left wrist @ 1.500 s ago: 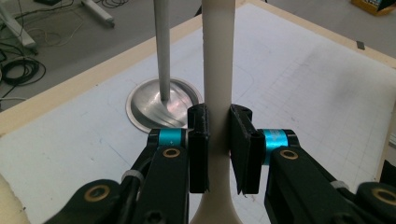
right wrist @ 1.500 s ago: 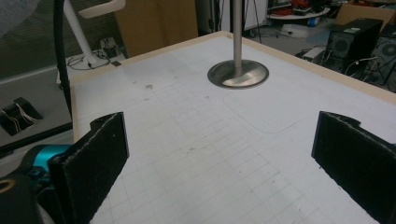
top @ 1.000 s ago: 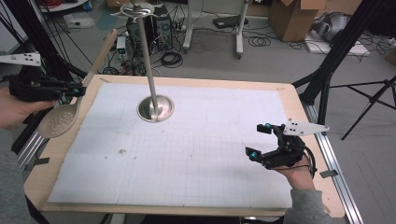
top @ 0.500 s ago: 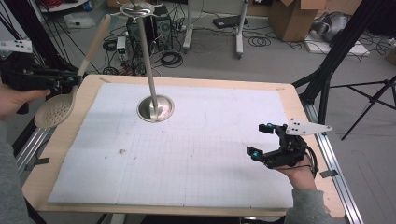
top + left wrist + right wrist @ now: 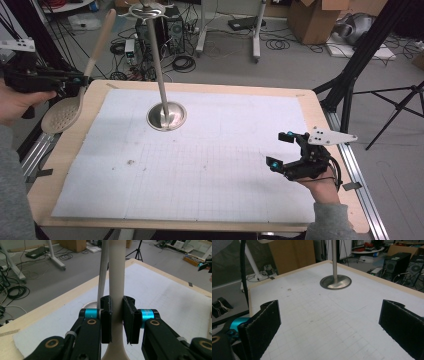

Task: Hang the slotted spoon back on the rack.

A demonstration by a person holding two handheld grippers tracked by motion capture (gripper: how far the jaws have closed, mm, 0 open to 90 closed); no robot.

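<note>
Spoon point(image 5: 80, 85) now steeper; handle up-right

Spoon point(image 5: 75, 95) left of stand point(image 5: 166, 116), stand on table point(image 5: 320, 107)

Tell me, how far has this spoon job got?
Done: the left gripper is shut on the handle of the slotted wooden spoon and holds it off the table's left edge, bowl down. In hand: carrying it, probably toward the metal stand. Left: hanging or placing it, which is a guess. The right gripper waits open over the white mat.
</note>
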